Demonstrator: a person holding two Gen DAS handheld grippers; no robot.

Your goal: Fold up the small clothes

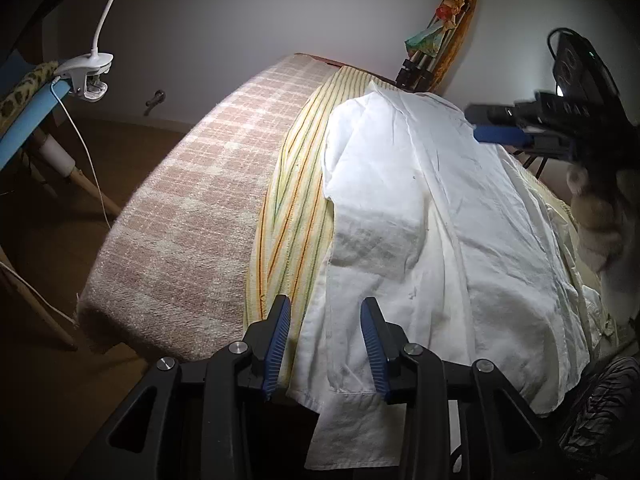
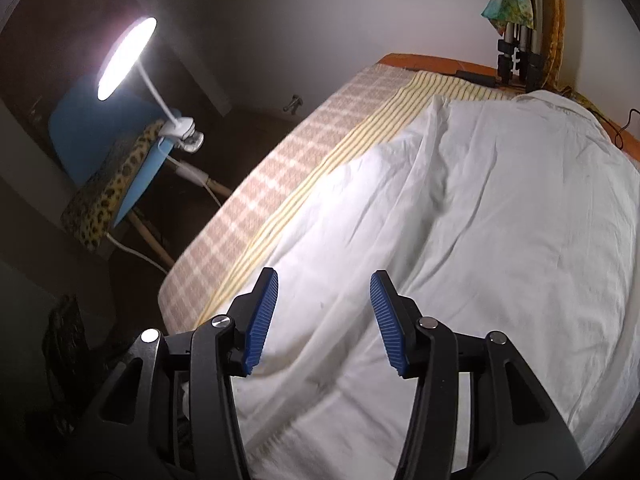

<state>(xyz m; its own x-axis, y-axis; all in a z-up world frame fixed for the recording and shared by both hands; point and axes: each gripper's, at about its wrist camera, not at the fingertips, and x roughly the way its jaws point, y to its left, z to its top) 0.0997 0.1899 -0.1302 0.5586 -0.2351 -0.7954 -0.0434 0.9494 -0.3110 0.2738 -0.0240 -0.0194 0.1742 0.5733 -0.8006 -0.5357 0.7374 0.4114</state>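
A white shirt [image 1: 432, 216] lies spread and wrinkled on the table, its near hem hanging over the front edge. My left gripper [image 1: 326, 312] is open and empty, its blue pads just above the shirt's near left edge. My right gripper [image 1: 480, 126] shows in the left wrist view at the far right, over the shirt's far part. In the right wrist view the right gripper [image 2: 324, 284] is open and empty above the white shirt [image 2: 460, 220].
A yellow striped towel [image 1: 292, 208] and a pink checked cloth [image 1: 192, 200] cover the table under the shirt. A blue chair [image 2: 100, 128] with a clip lamp [image 2: 128, 56] stands at the left. Tripod legs [image 2: 516, 56] stand at the far table edge.
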